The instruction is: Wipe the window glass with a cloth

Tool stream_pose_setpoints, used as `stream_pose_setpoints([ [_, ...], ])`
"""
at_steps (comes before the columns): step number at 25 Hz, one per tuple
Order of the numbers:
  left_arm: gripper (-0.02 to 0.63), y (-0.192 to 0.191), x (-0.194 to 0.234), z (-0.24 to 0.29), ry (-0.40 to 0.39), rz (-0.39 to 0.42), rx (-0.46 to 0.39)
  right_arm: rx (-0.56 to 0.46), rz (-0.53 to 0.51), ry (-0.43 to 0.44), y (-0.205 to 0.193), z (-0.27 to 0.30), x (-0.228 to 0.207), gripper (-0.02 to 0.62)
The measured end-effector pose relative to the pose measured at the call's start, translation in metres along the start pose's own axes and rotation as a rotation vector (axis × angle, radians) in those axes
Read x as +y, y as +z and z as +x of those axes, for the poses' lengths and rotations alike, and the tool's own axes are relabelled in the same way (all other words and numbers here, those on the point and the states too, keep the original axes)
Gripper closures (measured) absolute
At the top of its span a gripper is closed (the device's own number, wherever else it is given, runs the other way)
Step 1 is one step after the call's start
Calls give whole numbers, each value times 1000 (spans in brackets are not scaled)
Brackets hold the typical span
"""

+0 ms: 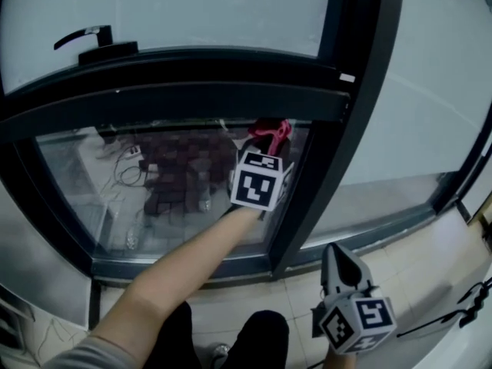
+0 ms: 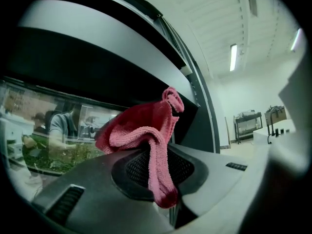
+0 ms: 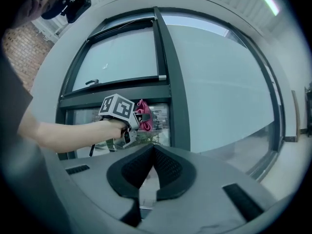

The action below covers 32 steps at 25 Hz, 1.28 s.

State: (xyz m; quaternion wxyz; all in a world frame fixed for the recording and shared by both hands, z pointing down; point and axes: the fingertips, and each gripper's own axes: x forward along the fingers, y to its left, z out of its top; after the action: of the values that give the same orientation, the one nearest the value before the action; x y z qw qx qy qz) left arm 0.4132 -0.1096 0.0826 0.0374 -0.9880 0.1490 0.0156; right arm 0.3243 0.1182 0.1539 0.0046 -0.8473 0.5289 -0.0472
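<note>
Low in the lower right of the head view, the right gripper (image 1: 338,254) points up over the tiled floor (image 1: 415,260). Its own view shows its fingers pressed together at the tips, with nothing between them. Farther out, a bare forearm (image 1: 192,267) stretches to the left gripper (image 1: 265,146) at mid-frame, whose fingers pinch a pink cloth (image 1: 270,131). Only the left gripper view shows the pinch itself. One fold runs lengthwise between the fingers, its long axis bottom to top of that frame, and the bunched bulk stands beyond the tips. The cloth sits at the upper right corner of the lower window glass (image 1: 169,183), just under the dark crossbar (image 1: 192,91). Whether it touches the pane cannot be told. Farthest, at upper left, is the handle (image 1: 88,35).
</note>
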Motion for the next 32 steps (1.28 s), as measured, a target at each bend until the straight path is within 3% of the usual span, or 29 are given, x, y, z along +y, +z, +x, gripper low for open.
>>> stream_pose_setpoints([
  [12, 548, -2, -37, 46, -78, -23, 8, 79, -24, -54, -21, 3, -10, 595],
  [22, 548, 0, -65, 68, -229, -32, 13, 112, -10, -89, -27, -1, -19, 595],
  [27, 548, -6, -61, 49, -249, -6, -4, 117, -7, -81, -29, 2, -16, 595],
  [32, 548, -18, -41, 17, -230, -40, 1, 97, -23, -24, -25, 16, 8, 595],
])
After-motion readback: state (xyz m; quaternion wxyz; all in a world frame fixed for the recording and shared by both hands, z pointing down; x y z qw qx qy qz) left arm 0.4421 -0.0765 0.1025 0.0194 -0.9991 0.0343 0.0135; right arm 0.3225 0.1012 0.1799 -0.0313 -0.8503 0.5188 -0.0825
